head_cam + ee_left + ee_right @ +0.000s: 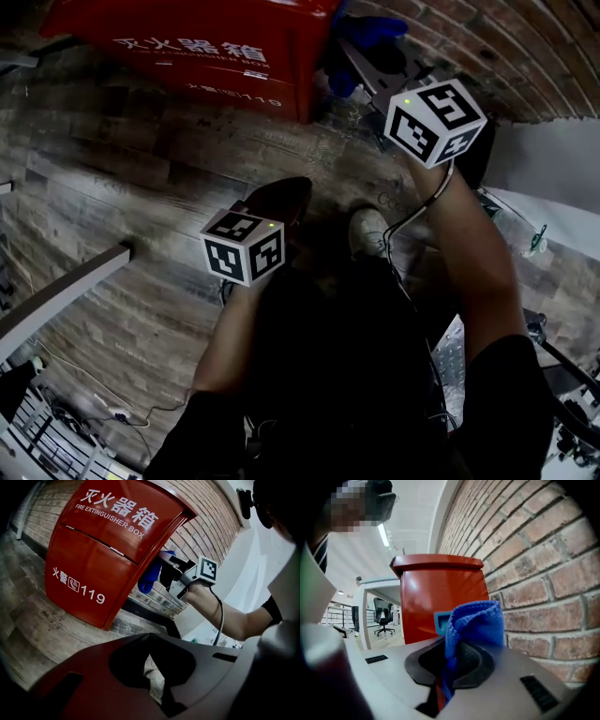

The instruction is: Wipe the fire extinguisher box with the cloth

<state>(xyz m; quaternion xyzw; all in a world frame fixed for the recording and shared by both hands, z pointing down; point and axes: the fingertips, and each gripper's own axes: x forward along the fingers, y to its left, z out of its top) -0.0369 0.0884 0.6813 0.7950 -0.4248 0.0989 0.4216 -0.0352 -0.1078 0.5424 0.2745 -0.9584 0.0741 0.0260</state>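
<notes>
Currently the red fire extinguisher box (103,559) stands upright on the wooden floor (141,169), its back against the brick wall (543,573).

Right gripper (449,667): the jaws are clamped on a blue cloth (476,620), which rises in a folded bunch above them. The gripper is raised at the box's right side, in the corner where box and wall meet. The left gripper view shows the cloth right at the box's side edge. Contact between cloth and box cannot be confirmed from any view. A blue recessed handle (440,619) on that side panel shows just behind the cloth.

Left gripper (150,641): the jaws are narrow, their tips meeting, with nothing between them. It is held low over the floor, well apart from the box, and points towards the box's front panel.

A white shoe (367,230) rests on the floor between the two grippers.
</notes>
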